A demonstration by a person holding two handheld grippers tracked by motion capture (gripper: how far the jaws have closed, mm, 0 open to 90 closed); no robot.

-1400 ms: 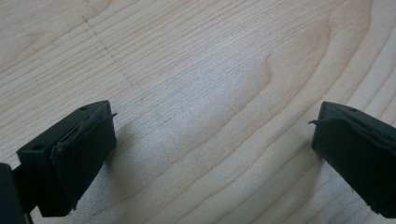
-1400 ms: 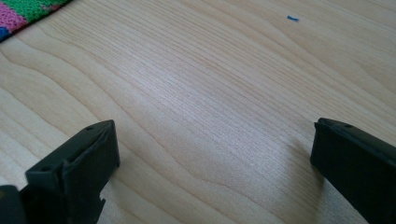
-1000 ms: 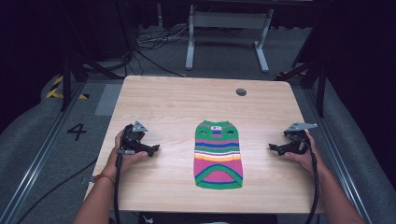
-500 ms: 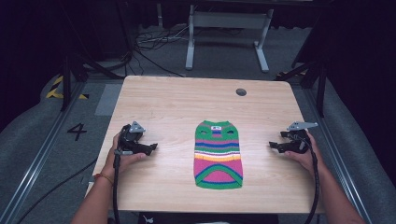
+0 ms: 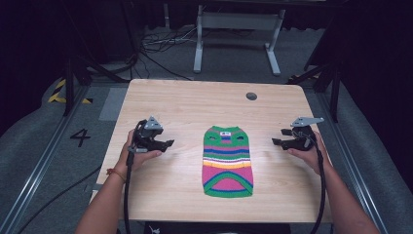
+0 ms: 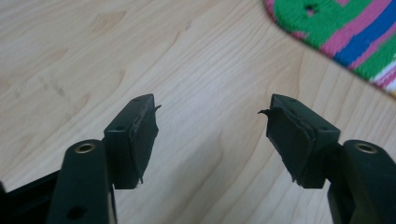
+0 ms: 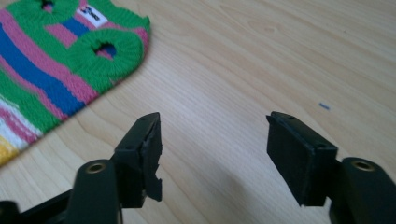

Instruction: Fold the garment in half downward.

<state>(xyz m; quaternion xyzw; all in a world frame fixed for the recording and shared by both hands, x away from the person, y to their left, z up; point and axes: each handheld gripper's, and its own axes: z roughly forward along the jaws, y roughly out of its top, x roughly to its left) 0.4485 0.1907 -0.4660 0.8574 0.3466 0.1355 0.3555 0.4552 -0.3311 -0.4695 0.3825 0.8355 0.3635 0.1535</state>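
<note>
1. I see a small striped knit sweater [image 5: 227, 161] lying flat near the middle of the wooden surface [image 5: 195, 105], its neck end pointing away from me and its hem toward the near edge. The stripes run green, pink, blue, white and yellow, and there is a white label at the neck.
2. My left tongs [image 5: 165, 144] sit to the left of the sweater, well apart from it, with the hand resting on the surface. In the left gripper view the tongs [image 6: 210, 135] stand wide, with bare wood between them and nothing gripped; a corner of the sweater [image 6: 345, 32] shows at the upper right.
3. My right tongs [image 5: 278, 139] sit to the right of the sweater, near it but not touching. In the right gripper view the tongs [image 7: 212, 154] are also spread wide and empty, over bare wood; the sweater's neck end, with two round openings [image 7: 100, 49], lies at the upper left.
4. A small dark round hole [image 5: 251, 96] sits in the surface near its far edge.
</note>
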